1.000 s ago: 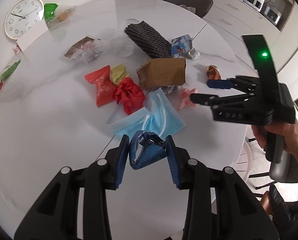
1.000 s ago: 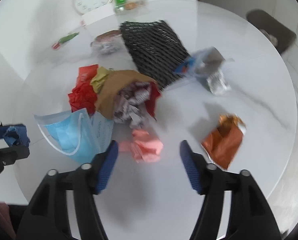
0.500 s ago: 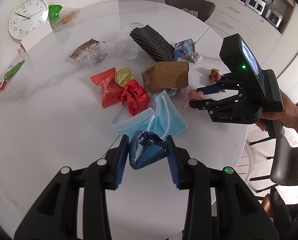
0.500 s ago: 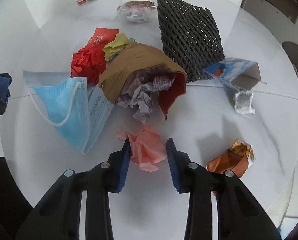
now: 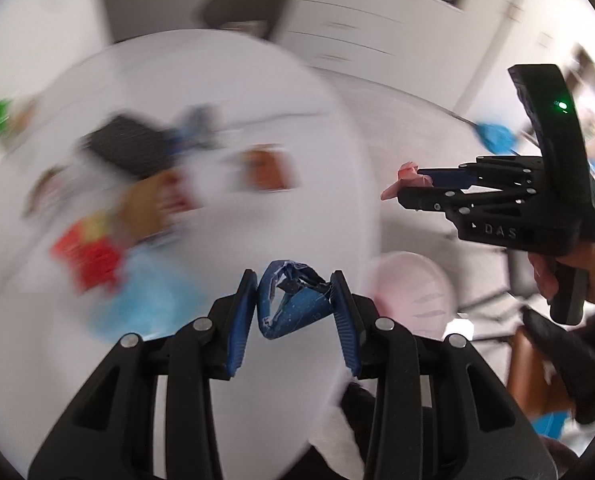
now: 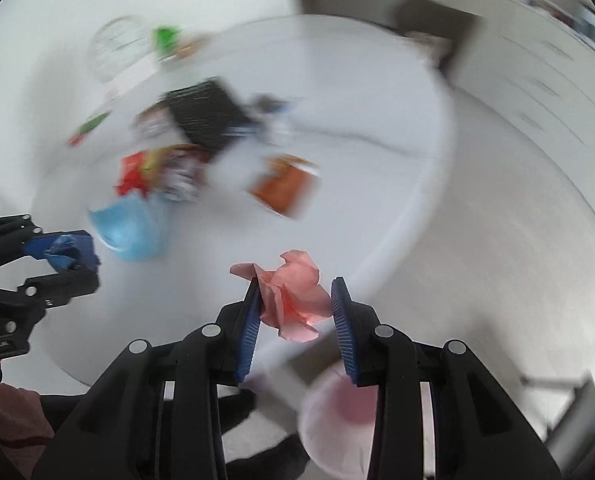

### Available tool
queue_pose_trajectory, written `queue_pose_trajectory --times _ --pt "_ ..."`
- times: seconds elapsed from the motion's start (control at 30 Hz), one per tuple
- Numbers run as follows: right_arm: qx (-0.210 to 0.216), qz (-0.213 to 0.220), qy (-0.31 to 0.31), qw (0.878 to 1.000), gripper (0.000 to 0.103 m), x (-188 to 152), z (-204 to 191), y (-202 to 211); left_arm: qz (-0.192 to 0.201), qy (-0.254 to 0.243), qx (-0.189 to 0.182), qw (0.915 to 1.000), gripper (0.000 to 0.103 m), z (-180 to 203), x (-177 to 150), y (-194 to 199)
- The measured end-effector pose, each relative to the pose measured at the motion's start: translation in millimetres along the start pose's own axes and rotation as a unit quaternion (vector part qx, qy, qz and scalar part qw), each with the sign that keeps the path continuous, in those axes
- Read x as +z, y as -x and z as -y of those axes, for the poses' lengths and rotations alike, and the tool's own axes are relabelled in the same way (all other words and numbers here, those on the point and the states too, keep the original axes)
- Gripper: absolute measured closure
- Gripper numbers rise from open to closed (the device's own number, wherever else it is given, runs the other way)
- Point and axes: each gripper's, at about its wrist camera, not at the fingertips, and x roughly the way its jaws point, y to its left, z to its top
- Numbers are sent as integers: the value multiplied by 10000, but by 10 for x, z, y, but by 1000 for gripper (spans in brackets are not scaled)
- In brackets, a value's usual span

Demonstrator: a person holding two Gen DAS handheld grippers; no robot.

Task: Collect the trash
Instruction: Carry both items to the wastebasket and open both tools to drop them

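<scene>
Left wrist view: the left hand-held gripper point(image 5: 293, 304) pinches a crumpled blue wrapper point(image 5: 291, 304) above the near edge of the round white counter point(image 5: 329, 152). The right hand-held gripper point(image 6: 295, 306) pinches a wad of pink paper point(image 6: 293, 296) past the counter's rim, over pale floor point(image 6: 497, 240). A whitish bin point(image 6: 337, 428) with a pink inside sits below. Blurred trash remains on the counter: blue mask point(image 6: 131, 226), orange wrapper point(image 6: 287, 184), black mesh point(image 6: 207, 114), red paper point(image 5: 91, 258). Pale cabinets point(image 5: 357, 32) and a dark chair point(image 5: 241, 12) stand behind.
</scene>
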Motion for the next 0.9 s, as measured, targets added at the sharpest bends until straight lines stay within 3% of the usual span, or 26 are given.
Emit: queue_pose_trajectory --times 0.17,0.33,0.47,0.6,0.67,0.73,0.8,0.9 --pt "-547 -39 -884 9946 67 -614 591 448 -326 -587 -1053 9922 66 843 187 -390" --pt "-609 -73 -1191 9910 66 -1012 991 598 -657 -1148 -1523 9794 52 1474 177 -662" --pt "-543 -185 -1157 9916 65 -1177 1117 614 -897 -1074 -1530 9783 21 1701 125 -744" --pt "-411 -306 -1088 9927 61 -1258 1152 546 -926 -781 -1381 9830 16 1704 111 -695" --pt "-343 -404 -1094 9926 49 -1285 1139 476 -929 -563 -1244 9863 10 1622 161 -682" --pt "-336 -519 -1101 9920 17 -1319 1119 428 -785 -353 -1122 9899 9 1526 204 -600" --pt "-385 -518 -1165 9911 8 -1352 1082 413 -593 -181 -945 9936 9 1404 264 -488" --pt "-374 -400 -1414 9884 5 -1347 1069 463 -201 228 -545 9981 9 1124 349 -239"
